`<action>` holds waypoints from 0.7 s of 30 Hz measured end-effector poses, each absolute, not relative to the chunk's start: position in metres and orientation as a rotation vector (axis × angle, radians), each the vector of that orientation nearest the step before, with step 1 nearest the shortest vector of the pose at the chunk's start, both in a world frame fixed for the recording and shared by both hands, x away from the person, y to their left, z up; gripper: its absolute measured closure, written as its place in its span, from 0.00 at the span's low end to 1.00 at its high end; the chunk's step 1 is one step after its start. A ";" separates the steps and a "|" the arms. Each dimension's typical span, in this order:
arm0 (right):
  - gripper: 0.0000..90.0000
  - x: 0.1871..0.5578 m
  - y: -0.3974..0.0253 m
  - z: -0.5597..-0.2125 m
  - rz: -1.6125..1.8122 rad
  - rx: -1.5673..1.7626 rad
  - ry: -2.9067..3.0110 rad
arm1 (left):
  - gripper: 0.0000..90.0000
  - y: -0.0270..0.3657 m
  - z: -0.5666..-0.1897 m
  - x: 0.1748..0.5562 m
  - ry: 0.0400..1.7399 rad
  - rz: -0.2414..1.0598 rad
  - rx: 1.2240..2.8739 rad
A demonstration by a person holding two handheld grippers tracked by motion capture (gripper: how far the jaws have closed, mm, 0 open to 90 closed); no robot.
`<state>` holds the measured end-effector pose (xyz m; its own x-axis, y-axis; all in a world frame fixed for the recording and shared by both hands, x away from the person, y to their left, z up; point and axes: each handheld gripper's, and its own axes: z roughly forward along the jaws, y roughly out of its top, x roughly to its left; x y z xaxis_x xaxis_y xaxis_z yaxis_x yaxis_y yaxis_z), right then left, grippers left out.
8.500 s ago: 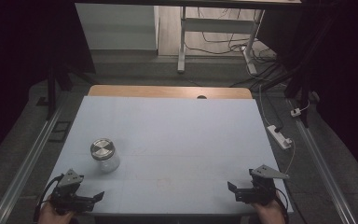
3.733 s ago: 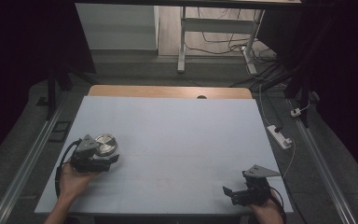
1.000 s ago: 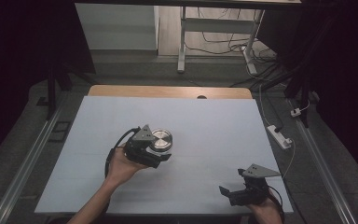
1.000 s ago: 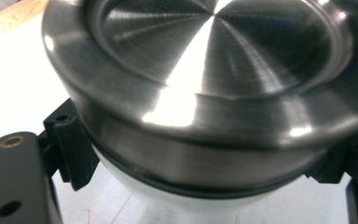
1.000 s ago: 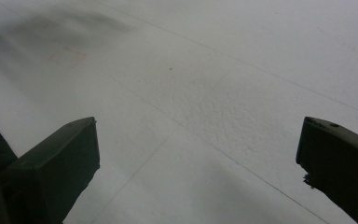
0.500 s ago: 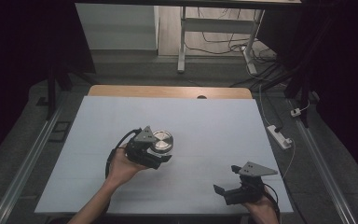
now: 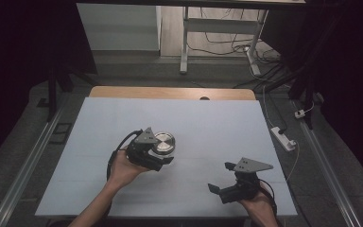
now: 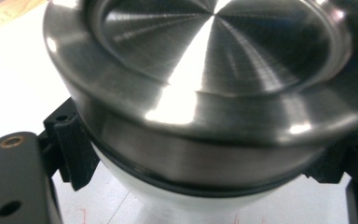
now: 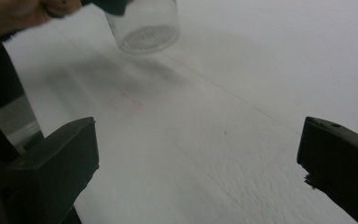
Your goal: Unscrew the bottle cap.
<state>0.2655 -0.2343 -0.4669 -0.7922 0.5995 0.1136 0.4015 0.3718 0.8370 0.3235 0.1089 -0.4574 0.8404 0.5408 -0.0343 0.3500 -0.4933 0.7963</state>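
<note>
We clamp the left gripper [image 7: 163, 158] below the steel lid [image 8: 214, 60] of the slippery, breakable glass jar [image 9: 144, 23]; our right gripper [image 7: 221, 177] gapes.

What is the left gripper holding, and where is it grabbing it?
The left gripper holds a jar with a shiny metal lid, its fingers on the sides just below the lid. The right gripper holds nothing.

A clear glass jar [image 7: 163, 144] with a brushed steel lid [image 8: 214, 56] stands upright near the middle of the pale surface [image 7: 217, 123], a little toward nine o'clock. The lid is on, a dark seal ring beneath its rim.
</note>
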 end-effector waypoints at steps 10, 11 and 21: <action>0.00 0.278 -0.203 -0.451 1.417 0.762 2.467 | 0.17 0.108 -0.458 0.323 0.645 0.266 2.133; 0.00 0.279 -0.199 -0.451 1.423 0.756 2.474 | 0.17 0.108 -0.458 0.323 0.644 0.266 2.133; 0.00 0.296 -0.168 -0.442 1.424 0.727 2.505 | 0.17 0.108 -0.458 0.322 0.644 0.270 2.132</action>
<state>0.2955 -0.1678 -0.4421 -0.8668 0.4905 0.0903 0.3284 0.4251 0.8435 0.3217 0.1080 -0.4576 0.8427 0.5370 -0.0391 0.3486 -0.4889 0.7996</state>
